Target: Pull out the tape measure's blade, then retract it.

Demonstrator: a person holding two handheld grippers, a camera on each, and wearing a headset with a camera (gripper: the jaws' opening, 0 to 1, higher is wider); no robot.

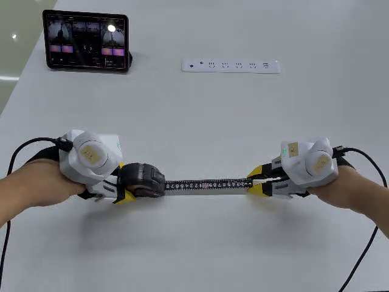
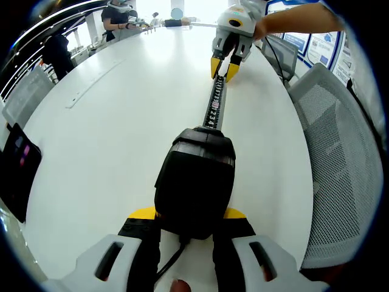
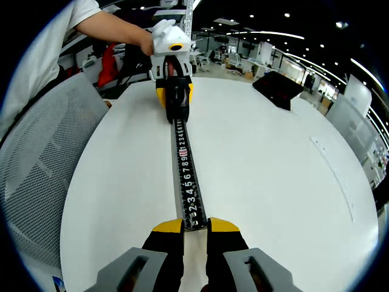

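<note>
The black, rubber-cased tape measure [image 1: 141,180] sits low over the white tabletop [image 1: 200,109], near the edge closest to us. Its dark blade with white numerals [image 1: 206,184] is drawn out in a straight line towards the right. We judge the pull-out to be underway or nearly finished, with the retraction not yet begun.

The left gripper [image 1: 123,181] has its yellow-tipped jaws clamped on the rear of the case, one on each flank. That grip braces the body against the spring's pull and keeps the blade's mouth aimed along the table. The right gripper [image 1: 255,180] faces it, well apart, with its jaws closed on the blade's free end. In the right gripper view the tip sits just between the two yellow pads. Holding the tip this way keeps the blade taut and flat, numerals up, and should let it be fed back slowly rather than snapping home.

The two grippers line up across the table, so the blade runs roughly parallel to the near edge. For the return we would bring the right gripper in along that same line. The bare surface between the two grippers leaves it free room.

Farther back, a dark tablet on a stand [image 1: 86,41] and a white power strip [image 1: 231,66] lie well clear of the work. A grey mesh chair [image 2: 340,152] stands beside the table's near rim, and black cables trail from both grippers towards that edge, where a wide sweep could snag them
</note>
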